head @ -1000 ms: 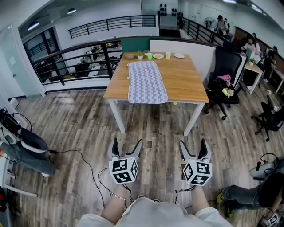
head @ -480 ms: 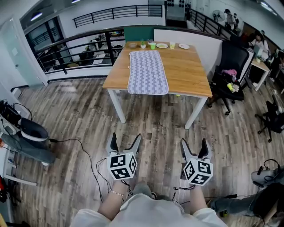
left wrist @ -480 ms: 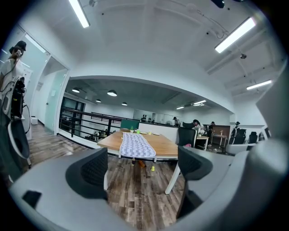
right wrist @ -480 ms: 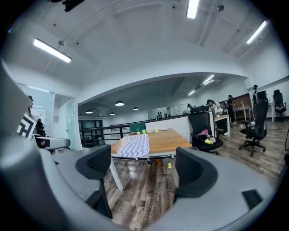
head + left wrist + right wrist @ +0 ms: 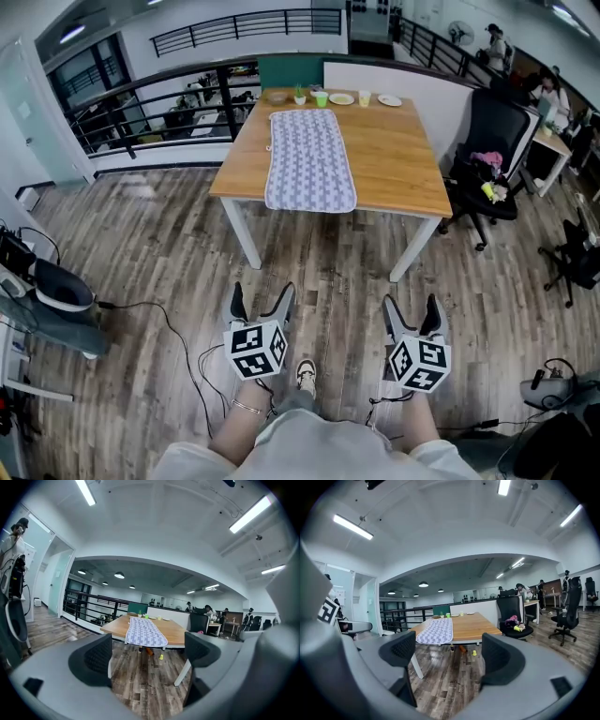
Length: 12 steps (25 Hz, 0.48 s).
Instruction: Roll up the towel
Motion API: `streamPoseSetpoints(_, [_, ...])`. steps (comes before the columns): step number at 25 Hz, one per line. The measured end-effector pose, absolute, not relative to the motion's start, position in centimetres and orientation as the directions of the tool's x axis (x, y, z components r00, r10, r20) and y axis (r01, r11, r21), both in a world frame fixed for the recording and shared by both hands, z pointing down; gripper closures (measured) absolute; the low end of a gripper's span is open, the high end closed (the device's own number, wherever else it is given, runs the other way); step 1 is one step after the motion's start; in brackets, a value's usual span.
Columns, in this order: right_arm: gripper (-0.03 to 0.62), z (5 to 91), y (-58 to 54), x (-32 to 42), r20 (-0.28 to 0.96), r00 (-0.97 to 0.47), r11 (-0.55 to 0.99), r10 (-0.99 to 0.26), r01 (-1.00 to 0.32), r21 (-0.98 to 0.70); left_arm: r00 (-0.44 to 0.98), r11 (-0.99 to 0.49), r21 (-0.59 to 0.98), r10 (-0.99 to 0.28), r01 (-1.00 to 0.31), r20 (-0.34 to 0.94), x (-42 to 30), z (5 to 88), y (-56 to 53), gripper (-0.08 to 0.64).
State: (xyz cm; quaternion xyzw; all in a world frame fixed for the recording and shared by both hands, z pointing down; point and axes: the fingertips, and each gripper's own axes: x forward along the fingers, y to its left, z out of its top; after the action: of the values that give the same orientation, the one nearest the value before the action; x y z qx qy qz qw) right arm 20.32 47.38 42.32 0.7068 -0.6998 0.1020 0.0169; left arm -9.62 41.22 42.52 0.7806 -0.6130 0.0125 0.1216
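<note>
A grey-and-white patterned towel [image 5: 309, 159] lies flat lengthwise on the wooden table [image 5: 398, 159], its near end hanging a little over the front edge. The towel [image 5: 144, 632] also shows ahead in the left gripper view, and the towel [image 5: 436, 631] in the right gripper view. My left gripper [image 5: 260, 304] and right gripper [image 5: 412, 312] are held low over the floor, well short of the table. Both stand open with nothing between their jaws.
Cups and plates [image 5: 342, 97] stand along the table's far edge. A black office chair [image 5: 487, 141] with bright items on it sits right of the table. A black railing [image 5: 150, 112] runs behind. Cables [image 5: 178, 337] trail on the wood floor at my left.
I have stepped toward the table, so it looks slightly larger and nearer. Both grippers stay open and at the same height in front of me.
</note>
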Motion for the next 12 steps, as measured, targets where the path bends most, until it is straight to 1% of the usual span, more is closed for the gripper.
streamPoseSetpoints(7, [0.158,41.6,38.5,21.1,0.171,0.028,-0.046,-0.985,-0.994,-0.099,0.264,-0.229,0.202,-0.950,-0.952,0.165,-9.3,42.5,31.5,0.075])
streamPoseSetpoints(12, [0.163,40.5,32.0,19.9,0.167,0.019,-0.034,-0.986,-0.996,-0.084,0.276,-0.241,0.213,-0.949,-0.947,0.153,-9.6,41.5,24.5,0.075])
